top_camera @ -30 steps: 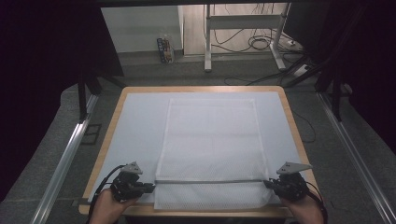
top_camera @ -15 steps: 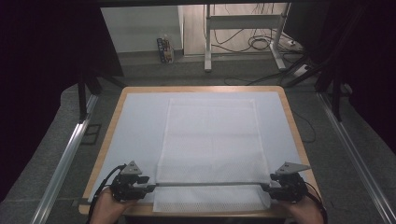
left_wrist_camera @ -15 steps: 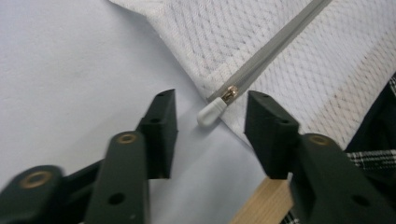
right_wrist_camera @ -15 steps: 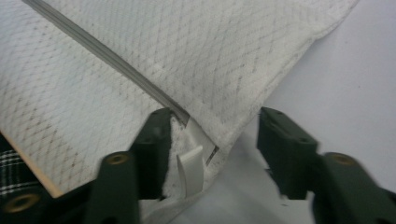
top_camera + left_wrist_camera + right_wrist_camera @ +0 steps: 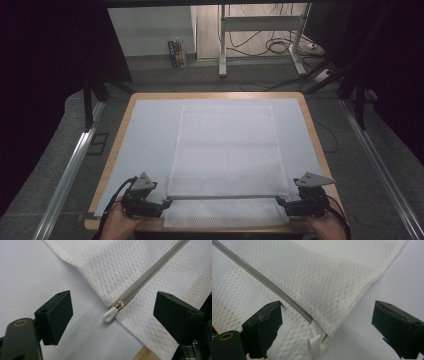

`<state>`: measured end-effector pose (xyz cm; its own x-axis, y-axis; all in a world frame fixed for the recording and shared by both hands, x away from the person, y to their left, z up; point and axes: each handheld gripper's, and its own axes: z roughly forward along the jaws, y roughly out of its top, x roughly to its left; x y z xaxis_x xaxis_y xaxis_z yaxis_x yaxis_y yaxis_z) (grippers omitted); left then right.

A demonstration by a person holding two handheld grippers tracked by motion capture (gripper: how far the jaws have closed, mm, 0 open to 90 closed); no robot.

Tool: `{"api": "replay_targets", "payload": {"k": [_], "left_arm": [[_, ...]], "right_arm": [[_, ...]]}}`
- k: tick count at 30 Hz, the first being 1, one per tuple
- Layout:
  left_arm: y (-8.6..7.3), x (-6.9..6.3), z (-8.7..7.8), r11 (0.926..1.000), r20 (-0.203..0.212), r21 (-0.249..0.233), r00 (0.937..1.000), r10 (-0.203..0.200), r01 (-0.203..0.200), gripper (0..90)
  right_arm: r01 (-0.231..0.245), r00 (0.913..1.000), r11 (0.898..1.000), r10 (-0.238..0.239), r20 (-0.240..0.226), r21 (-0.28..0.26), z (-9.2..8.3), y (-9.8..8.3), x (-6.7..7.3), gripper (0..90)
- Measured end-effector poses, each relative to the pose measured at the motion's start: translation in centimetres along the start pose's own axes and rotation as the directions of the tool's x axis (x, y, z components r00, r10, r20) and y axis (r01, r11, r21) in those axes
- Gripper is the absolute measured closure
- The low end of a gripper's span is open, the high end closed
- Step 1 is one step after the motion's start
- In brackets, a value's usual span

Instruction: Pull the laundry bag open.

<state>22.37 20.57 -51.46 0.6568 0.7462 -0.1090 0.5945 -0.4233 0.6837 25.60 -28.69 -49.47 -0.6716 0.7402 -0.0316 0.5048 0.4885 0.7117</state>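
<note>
While we look down from the high view: a white mesh laundry bag (image 5: 227, 155) lies flat on the pale sheet (image 5: 145, 135) that covers the counter (image 5: 311, 125), its near edge just short of the counter's front rim.
Bag contents: we cannot tell; the mesh lies flat and nothing shows through it.
Zipper: a grey zipper (image 5: 222, 197) runs straight across the bag's near end, from one hand-held gripper to the other.
Zipper pull: in the left gripper view a white pull tab (image 5: 110, 314) sticks out past the bag's side edge and rests on the sheet.
Zipper's far end: in the right gripper view a white tab (image 5: 314, 343) sits at the bag's corner.
Left hand-held gripper (image 5: 167, 204): its jaws have just been opening and now stand wide apart, pads off the cloth, the pull tab lying loose between them.
Right hand-held gripper (image 5: 279, 202): its jaws have just been opening too; they stand wide, the bag's corner between them, not pinched.
Change since earlier: the zipper line, which sat farther up the bag a second ago, now sits nearer the front edge, and more of the bag's length lies beyond it.
</note>
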Motion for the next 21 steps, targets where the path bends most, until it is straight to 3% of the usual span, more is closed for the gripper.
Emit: {"api": "replay_targets", "payload": {"k": [9, 21], "left_arm": [[-0.9, -0.3, -0.9, 0.9996, -0.024, -0.027, 0.9997, -0.007, 0.006, 5.1], [-2.9, 0.0, -2.1, 0.9964, -0.126, -0.085, 0.992, -0.007, -0.004, 1.8]], "right_arm": [[0.002, 0.9999, 0.999, -0.002, -0.013, -0.034, -0.6, 0.0, 0.2, 3.1], [0.005, 0.9999, 1.0, -0.005, -0.01, -0.025, -1.2, -1.2, 0.6, 0.0]]}}
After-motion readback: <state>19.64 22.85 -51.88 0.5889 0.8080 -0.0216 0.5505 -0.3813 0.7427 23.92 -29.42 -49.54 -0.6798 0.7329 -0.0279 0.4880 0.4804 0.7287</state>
